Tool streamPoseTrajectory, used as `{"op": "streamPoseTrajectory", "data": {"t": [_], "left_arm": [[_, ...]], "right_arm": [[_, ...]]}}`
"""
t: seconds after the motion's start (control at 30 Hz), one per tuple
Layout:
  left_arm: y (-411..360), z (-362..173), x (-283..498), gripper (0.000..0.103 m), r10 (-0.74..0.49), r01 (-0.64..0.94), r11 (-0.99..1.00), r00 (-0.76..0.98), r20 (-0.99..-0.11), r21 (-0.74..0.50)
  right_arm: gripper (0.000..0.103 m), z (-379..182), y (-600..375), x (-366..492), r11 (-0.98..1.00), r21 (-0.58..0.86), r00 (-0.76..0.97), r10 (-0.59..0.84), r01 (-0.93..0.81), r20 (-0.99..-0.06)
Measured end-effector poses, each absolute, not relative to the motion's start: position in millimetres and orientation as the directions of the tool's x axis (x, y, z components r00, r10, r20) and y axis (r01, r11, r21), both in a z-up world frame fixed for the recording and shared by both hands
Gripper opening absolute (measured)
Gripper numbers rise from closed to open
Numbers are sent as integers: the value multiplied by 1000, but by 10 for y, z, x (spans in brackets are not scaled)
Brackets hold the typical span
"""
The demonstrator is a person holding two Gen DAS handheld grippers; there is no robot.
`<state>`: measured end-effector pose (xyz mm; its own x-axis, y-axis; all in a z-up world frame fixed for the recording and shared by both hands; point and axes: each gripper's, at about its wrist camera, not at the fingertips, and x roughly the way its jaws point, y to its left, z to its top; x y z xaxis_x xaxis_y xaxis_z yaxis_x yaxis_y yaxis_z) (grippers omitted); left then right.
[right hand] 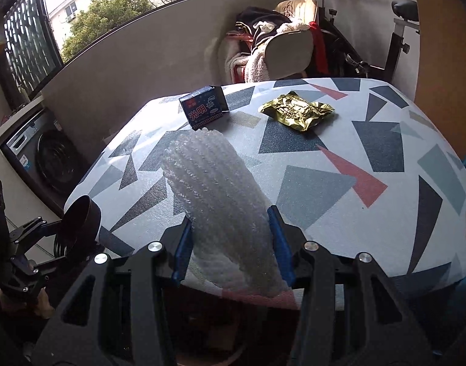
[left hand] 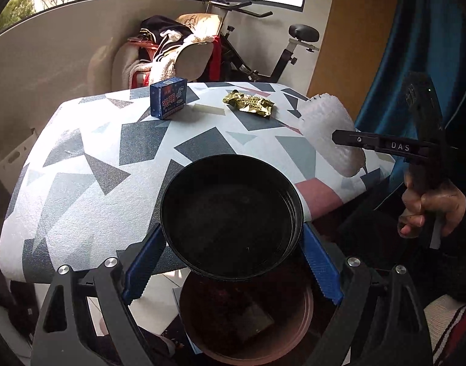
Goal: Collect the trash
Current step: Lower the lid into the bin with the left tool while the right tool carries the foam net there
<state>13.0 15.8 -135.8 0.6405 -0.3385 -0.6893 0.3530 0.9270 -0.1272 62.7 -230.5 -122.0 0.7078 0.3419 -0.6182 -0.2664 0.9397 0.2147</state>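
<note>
We grip black bowl (left hand: 231,216) in left gripper (left hand: 233,253), lower centre, over brown bin (left hand: 245,329); right gripper (right hand: 233,244) pinches bubble wrap (right hand: 214,195), centre; box (right hand: 205,109), gold wrapper (right hand: 297,111) wait upper table (right hand: 385,213).

The right gripper (right hand: 233,244) clamps a roll of bubble wrap (right hand: 220,195) over the patterned table (right hand: 370,152), with a blue box (right hand: 204,110) and gold wrapper (right hand: 297,110) beyond.
</note>
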Motion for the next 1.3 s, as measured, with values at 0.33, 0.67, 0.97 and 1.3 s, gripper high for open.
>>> {"op": "streamPoseTrajectory", "data": {"t": [0.33, 0.67, 0.97, 1.3], "left_arm": [[46, -1532, 106, 86, -358, 376, 915, 581, -731, -148], [0, -1568, 118, 94, -392, 390, 902, 559, -731, -186], [289, -1408, 90, 94, -352, 307, 933, 652, -671, -191], [749, -1421, -30, 95, -252, 179, 968, 713, -654, -178]], "right_arm": [[48, -1245, -2375, 557, 938, 235, 709, 347, -256, -614], [48, -1335, -2322, 542, 935, 235, 692, 354, -264, -629], [48, -1425, -2176, 512, 923, 238, 659, 382, -302, -648], [49, -1556, -1856, 392, 895, 225, 591, 426, -384, -685]]}}
